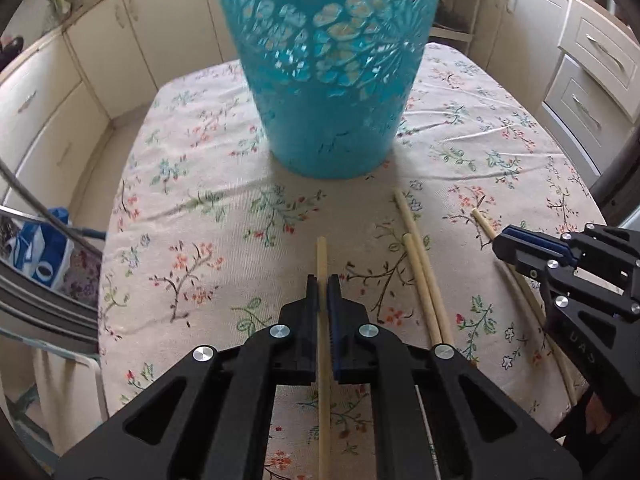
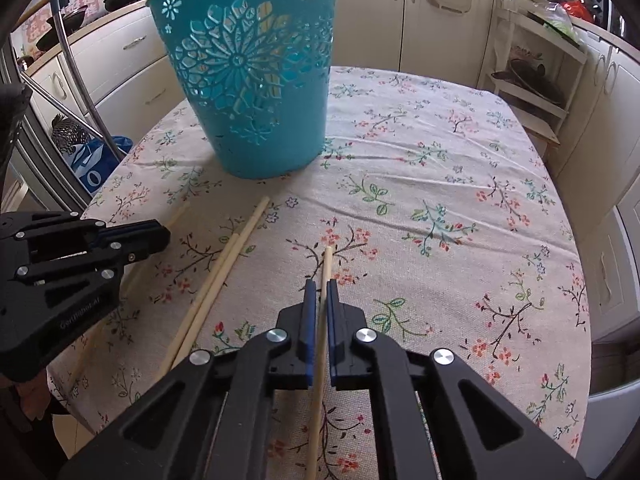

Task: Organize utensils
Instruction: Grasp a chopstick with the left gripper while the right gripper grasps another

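Left wrist view: left claw (image 1: 322, 284) clamped on one wooden chopstick (image 1: 322, 256), flat on the floral tabletop (image 1: 200, 220), before the turquoise basket (image 1: 328, 80). Two loose chopsticks (image 1: 416, 256) just to its right.

Right wrist view: right claw (image 2: 320, 288) pinched shut on another chopstick (image 2: 327, 264). Basket standing upright behind, left.

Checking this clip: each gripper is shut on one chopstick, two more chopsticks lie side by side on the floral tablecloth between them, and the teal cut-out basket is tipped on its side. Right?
Not quite: the teal basket stands upright on the tablecloth, open end up, as the right wrist view shows. The rest holds: the left gripper and the right gripper are each shut on one chopstick, with the loose pair between them.
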{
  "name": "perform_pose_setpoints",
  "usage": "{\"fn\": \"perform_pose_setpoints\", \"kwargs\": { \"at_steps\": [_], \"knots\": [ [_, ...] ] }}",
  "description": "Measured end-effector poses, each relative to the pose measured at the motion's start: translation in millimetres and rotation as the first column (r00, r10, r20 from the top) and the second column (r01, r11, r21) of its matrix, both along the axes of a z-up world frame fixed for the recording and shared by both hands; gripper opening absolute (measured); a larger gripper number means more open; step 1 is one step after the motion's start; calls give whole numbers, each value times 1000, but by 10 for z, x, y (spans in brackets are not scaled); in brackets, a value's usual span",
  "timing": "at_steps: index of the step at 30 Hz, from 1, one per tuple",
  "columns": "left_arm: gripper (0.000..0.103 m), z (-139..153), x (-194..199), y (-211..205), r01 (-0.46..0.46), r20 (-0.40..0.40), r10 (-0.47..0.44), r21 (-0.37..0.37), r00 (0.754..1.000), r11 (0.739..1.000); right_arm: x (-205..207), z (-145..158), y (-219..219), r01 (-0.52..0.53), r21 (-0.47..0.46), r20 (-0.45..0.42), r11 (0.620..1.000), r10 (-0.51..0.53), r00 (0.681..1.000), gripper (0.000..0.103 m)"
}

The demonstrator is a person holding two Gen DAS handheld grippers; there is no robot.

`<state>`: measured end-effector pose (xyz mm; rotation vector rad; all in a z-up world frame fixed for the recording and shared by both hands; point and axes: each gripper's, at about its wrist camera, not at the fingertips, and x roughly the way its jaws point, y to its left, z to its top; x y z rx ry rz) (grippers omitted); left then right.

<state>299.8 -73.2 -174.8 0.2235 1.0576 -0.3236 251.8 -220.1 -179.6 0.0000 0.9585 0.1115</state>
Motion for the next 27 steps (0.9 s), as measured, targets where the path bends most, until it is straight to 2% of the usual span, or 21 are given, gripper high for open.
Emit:
{"fn": "perform_pose_setpoints", "kwargs": {
  "at_steps": [6, 11, 21, 24, 27],
  "knots": [
    [12, -9, 11, 0, -5, 3, 5, 6, 1000, 1000, 1, -39, 12, -4, -1, 3, 1000, 4, 1000, 12],
    [31, -9, 29, 5, -12, 3, 12, 6, 1000, 1000, 8, -43, 15, -9, -1, 10, 1000, 9, 1000, 12],
    [40, -12, 32, -21, -15, 13, 15, 18, 1000, 1000, 37, -37, -39, -9, 14, 10, 1000, 9, 1000, 10],
    [41, -13, 42, -10, -18, 14, 18, 15, 1000, 1000, 51, -38, -29, -17, 12, 6, 1000, 17, 1000, 18],
    [41, -14, 42, -10, -9, 20, 9, 19, 1000, 1000, 39, -45, 0, -23, -9, 13, 1000, 23, 1000, 18]
  ]
}}
